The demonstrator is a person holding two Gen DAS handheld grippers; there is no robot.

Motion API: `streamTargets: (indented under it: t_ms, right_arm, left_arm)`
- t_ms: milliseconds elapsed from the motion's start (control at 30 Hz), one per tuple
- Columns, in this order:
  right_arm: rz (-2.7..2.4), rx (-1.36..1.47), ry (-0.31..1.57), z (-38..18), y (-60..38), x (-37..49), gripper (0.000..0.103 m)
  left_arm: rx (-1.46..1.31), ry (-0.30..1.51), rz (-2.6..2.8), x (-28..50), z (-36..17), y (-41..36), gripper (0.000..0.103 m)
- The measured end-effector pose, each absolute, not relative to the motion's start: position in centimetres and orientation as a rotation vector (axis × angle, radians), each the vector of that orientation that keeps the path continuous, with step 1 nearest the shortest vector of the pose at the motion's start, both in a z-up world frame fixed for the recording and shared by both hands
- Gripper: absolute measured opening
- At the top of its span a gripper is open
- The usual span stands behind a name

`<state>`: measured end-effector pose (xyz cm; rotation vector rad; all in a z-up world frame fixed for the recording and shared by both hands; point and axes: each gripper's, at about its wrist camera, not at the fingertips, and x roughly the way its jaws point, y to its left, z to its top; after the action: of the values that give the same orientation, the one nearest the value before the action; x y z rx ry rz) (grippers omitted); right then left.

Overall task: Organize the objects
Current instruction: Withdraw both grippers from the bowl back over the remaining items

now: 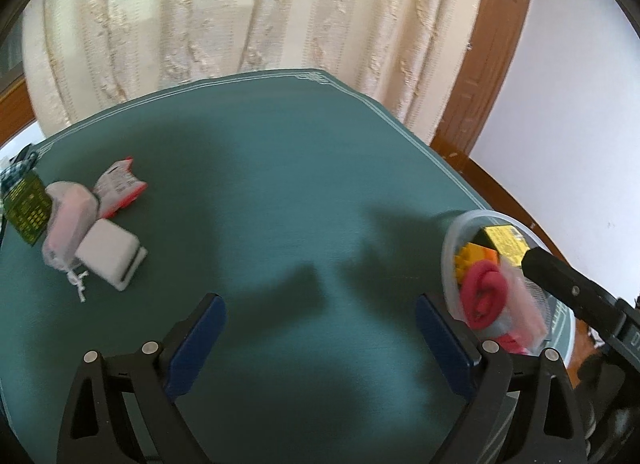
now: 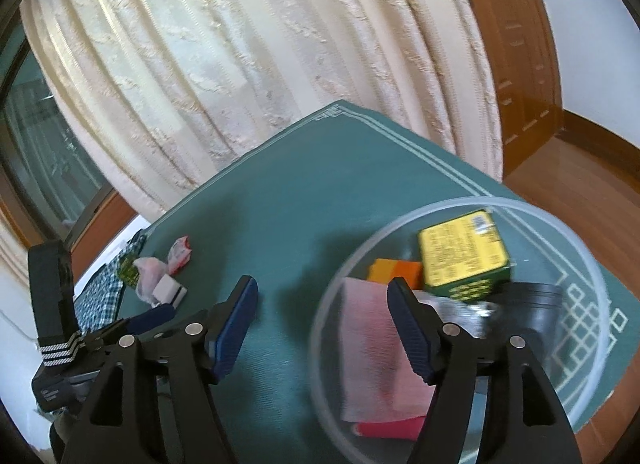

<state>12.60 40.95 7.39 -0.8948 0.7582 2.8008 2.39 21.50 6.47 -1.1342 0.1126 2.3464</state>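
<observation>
A clear plastic bowl (image 2: 576,240) sits on the green mat at the right and holds a yellow-green box (image 2: 464,252), an orange block (image 2: 394,270), a pink cloth (image 2: 372,344), a red roll (image 1: 484,292) and a dark cup (image 2: 540,308). My right gripper (image 2: 320,296) is open and empty, its right finger over the bowl's near rim. My left gripper (image 1: 320,316) is open and empty above bare mat. At the mat's left lie a white box (image 1: 110,256), a pink pouch (image 1: 68,216), a red-white packet (image 1: 120,188) and a green card (image 1: 26,208).
The green mat (image 1: 280,168) covers a table that ends at cream curtains (image 1: 256,8) behind. A wooden door (image 2: 516,64) and wood floor are at the right. A checked cloth (image 2: 96,296) lies off the mat's left edge.
</observation>
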Motion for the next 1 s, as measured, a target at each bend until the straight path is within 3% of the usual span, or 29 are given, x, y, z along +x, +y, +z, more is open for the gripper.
streamTargets:
  t_ms: [1000]
  right_arm:
    - [2.983,-1.272,0.527,4.2,27.8,2.6,0.070]
  left_arm:
    - [-1.223,-0.138,2.621,-3.3,5.4,5.7,0.098]
